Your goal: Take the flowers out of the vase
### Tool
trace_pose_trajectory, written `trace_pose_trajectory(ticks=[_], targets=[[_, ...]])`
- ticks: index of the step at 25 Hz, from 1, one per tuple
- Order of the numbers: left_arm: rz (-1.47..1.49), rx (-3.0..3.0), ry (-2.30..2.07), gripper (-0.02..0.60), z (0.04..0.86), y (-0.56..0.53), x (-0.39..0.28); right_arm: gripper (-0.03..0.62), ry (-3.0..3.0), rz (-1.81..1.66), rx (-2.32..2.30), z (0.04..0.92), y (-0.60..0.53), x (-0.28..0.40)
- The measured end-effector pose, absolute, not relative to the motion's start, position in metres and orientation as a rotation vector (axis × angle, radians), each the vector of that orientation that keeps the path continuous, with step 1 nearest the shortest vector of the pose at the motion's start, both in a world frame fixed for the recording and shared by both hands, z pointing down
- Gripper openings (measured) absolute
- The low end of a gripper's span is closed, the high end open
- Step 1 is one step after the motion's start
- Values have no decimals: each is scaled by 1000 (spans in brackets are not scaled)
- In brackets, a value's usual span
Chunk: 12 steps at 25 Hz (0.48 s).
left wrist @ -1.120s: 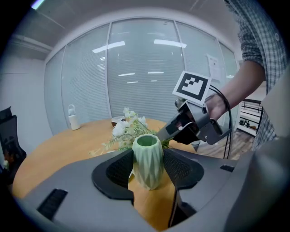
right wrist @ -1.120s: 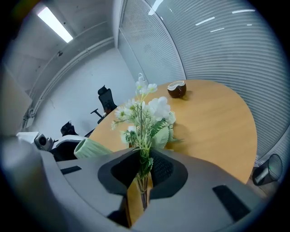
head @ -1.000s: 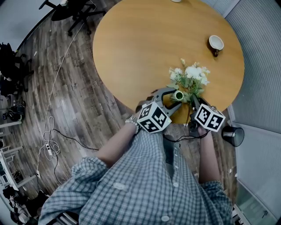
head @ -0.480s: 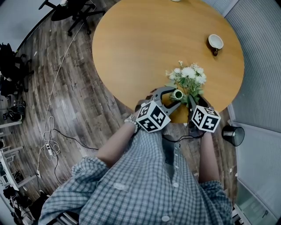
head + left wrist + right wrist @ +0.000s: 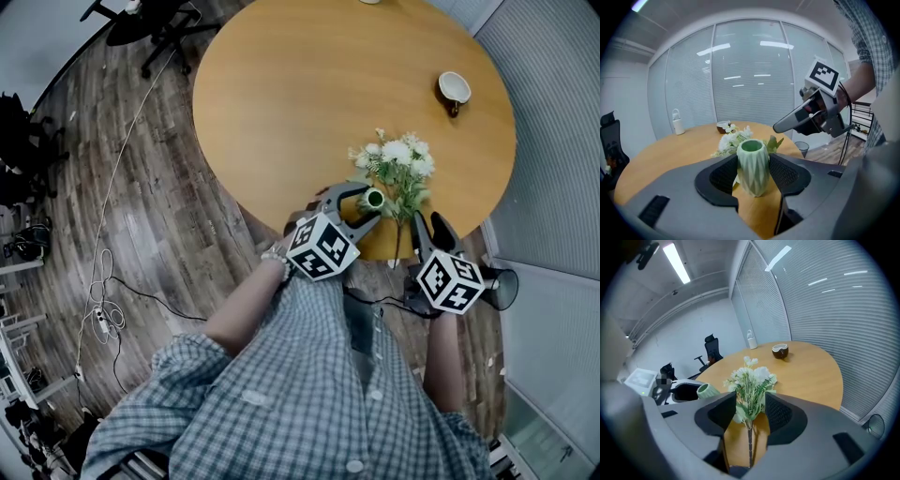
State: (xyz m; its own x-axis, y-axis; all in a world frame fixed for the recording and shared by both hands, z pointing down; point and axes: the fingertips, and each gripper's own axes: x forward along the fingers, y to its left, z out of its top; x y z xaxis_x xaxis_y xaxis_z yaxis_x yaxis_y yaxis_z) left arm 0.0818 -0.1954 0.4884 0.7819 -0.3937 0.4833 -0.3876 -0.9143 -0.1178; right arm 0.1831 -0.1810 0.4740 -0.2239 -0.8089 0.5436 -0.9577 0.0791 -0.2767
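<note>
Left claw (image 5: 753,174) clamped on the green faceted vase (image 5: 753,157), pads against both its sides. Vase stands upright on the table (image 5: 300,94), near the rim closest to the person.

Right claw (image 5: 750,408) is opening, jaws already wide. The flower stem runs between the pads and neither pad presses on it.

Flowers (image 5: 394,171) are out of the vase. The white bunch lies on the table just right of the vase in the head view, blooms pointing away from the person, stem pointing back toward the right claw.

Cup (image 5: 455,88) is well beyond the vase, on the far right of the table. White bottle (image 5: 677,123) stands at the rim opposite the vase.
</note>
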Motion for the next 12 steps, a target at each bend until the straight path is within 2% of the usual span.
trace_pose_trajectory(ticks=[12], targets=[[-850,-2920,662,231,485,-193,80,158,-2153,867,1856,439,-145,184]])
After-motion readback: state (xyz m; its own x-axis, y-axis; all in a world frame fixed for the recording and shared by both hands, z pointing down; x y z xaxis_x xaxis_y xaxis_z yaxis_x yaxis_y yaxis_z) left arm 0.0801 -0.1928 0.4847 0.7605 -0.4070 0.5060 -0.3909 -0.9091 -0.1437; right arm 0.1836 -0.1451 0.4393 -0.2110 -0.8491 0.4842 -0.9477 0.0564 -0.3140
